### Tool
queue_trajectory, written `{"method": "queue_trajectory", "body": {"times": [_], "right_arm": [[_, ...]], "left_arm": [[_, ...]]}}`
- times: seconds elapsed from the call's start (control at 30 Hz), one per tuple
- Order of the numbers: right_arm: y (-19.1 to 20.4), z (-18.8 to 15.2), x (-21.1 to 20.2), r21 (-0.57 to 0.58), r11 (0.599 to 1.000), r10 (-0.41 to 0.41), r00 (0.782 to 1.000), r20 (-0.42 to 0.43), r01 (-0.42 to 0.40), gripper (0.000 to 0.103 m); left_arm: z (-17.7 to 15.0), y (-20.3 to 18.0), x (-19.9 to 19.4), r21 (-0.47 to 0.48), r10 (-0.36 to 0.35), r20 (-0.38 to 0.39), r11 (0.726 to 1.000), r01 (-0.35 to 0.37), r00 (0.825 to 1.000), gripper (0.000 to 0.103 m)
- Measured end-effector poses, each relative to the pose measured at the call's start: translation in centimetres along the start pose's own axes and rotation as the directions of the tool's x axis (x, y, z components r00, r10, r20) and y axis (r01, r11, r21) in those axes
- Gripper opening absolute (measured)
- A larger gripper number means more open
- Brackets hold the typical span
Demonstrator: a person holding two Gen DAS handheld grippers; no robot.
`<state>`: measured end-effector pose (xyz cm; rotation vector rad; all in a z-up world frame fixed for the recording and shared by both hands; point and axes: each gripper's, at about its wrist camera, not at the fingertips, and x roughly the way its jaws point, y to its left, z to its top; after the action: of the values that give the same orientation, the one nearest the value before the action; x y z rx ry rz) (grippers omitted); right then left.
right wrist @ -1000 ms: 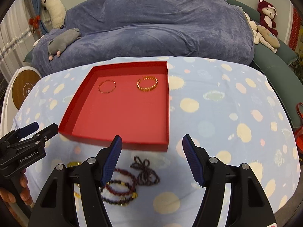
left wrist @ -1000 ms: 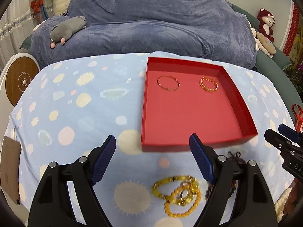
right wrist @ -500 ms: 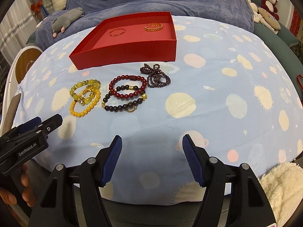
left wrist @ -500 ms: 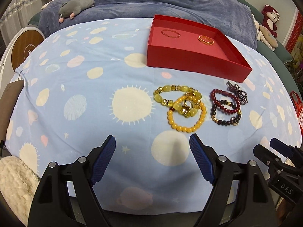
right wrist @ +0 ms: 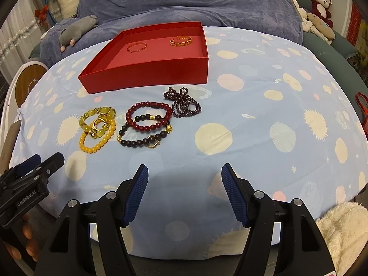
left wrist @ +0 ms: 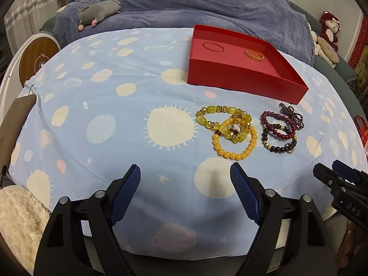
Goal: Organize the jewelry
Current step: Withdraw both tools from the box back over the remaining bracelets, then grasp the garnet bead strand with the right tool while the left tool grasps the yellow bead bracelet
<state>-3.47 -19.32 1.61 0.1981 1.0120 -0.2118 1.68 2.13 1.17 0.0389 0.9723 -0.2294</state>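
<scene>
1. Ahead of both grippers, the bracelets lay on the cloth, just short of the red tray [right wrist: 147, 73].
2. Yellow beads [left wrist: 234, 135] sat nearer the left gripper [left wrist: 185, 195]; dark red beads [right wrist: 148, 117] nearer the right gripper [right wrist: 184, 193].
3. Both grippers were spread, holding nothing.
4. Beads looked glossy, round, loosely overlapped.

both wrist views look forward from the near table edge, left one from the left; both share the red tray [left wrist: 243, 81] [right wrist: 147, 73].
</scene>
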Motion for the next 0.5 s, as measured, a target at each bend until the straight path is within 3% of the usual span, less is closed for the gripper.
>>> {"method": "queue_trajectory", "body": {"times": [0.13, 0.3, 0.5], "right_arm": [[-0.5, 2.0, 0.9, 0.013, 1.0, -0.008, 1.0, 0.017, 0.008, 0.059], [-0.6, 4.6, 2.8, 0.01, 1.0, 0.0, 1.0, 0.009, 0.0, 0.037], [-0.5, 6.6, 4.8, -0.001, 1.0, -0.001, 1.0, -0.005, 0.001, 0.03]], "left_arm": [[0.0, -0.1, 0.2, 0.003, 0.001, -0.003, 1.0, -0.001, 1.0, 0.076], [0.0, -0.4, 0.5, 0.016, 0.004, -0.004, 1.0, -0.004, 1.0, 0.076], [0.2, -0.3, 1.0, 0.012, 0.0, -0.012, 1.0, 0.0, 1.0, 0.076]]}}
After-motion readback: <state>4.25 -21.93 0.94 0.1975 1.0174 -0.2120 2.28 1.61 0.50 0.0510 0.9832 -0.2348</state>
